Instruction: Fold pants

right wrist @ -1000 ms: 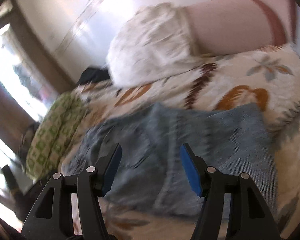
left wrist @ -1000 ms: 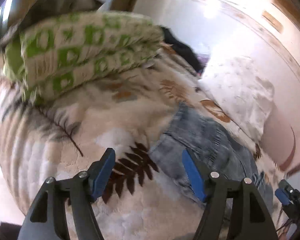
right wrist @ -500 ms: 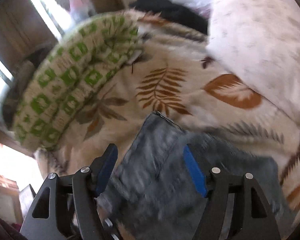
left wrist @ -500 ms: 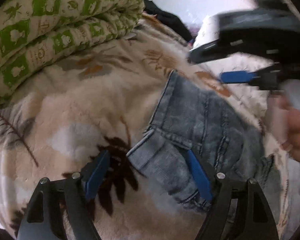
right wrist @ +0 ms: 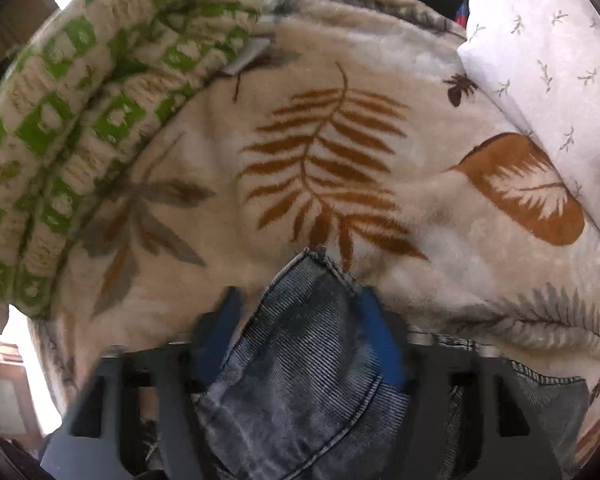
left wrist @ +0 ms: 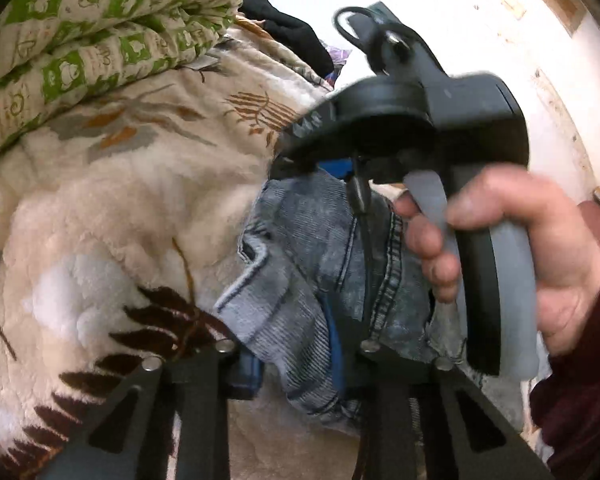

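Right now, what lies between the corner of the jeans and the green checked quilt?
Only bare leaf-print blanket lies between the jeans and the quilt; nothing else rests there. The right wrist view shows it.

— We see a cream fleece blanket printed with brown and grey fern leaves, spread over the bed.

— On its far left we find a folded green-and-cream quilt; at far right, a white pillow with small sprigs.

— Beyond, we make out a bright pale wall and dark clothing at its foot.
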A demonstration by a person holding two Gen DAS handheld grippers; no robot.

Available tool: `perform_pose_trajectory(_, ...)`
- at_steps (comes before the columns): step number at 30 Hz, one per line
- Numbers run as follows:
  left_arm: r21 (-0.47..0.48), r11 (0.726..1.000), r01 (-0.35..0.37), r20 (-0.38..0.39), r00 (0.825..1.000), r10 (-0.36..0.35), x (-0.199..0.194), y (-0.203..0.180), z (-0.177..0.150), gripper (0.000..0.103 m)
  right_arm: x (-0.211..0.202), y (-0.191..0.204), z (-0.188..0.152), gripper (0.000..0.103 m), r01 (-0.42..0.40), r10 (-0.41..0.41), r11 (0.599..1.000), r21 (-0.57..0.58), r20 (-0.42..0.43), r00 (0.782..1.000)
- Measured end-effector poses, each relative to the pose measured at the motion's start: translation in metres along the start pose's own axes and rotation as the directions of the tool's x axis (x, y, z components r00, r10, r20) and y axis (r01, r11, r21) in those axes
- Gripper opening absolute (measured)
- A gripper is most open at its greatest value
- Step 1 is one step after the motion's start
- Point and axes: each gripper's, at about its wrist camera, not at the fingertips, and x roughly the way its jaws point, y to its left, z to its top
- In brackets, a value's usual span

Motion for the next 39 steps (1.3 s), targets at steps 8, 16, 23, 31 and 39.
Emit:
perform_pose_trajectory(8, 0.100, 0.995, 0.032, 0.095, 0.995, -0.042, -0.023, -0.022, -0.001, 0.024, -0.055, -0.020, -0.020, 0.009, -0.039, 0.030, 0.997, 0.062, 0.142, 0.989)
perform_pose_trajectory(16, 0.285, 0.959, 0.011, 0.212, 0.975, -0.074, -0.049, -0.077, -0.018, 0.023, -0.135, -0.055, -0.066, 0.008, -0.051, -0.009, 0.983, 0.175, 0.329, 0.944)
perform_pose_trajectory(23, 0.539, 0.840, 0.055, 0.230, 0.950, -0.210, -0.071, -0.163, -0.068, 0.023, -0.209, -0.125, -0.158, 0.008, -0.085, -0.096, 0.937, 0.339, 0.483, 0.871)
perform_pose_trajectory(31, 0.715, 0.684, 0.145, 0.067, 0.960, -0.273, -0.040, -0.249, -0.140, 0.023, -0.254, -0.216, -0.279, 0.008, -0.188, -0.187, 0.835, 0.517, 0.588, 0.787)
perform_pose_trajectory(39, 0.748, 0.631, 0.205, -0.062, 0.969, -0.240, 0.010, -0.273, -0.166, 0.023, -0.233, -0.305, -0.350, 0.008, -0.307, -0.220, 0.683, 0.663, 0.588, 0.779)
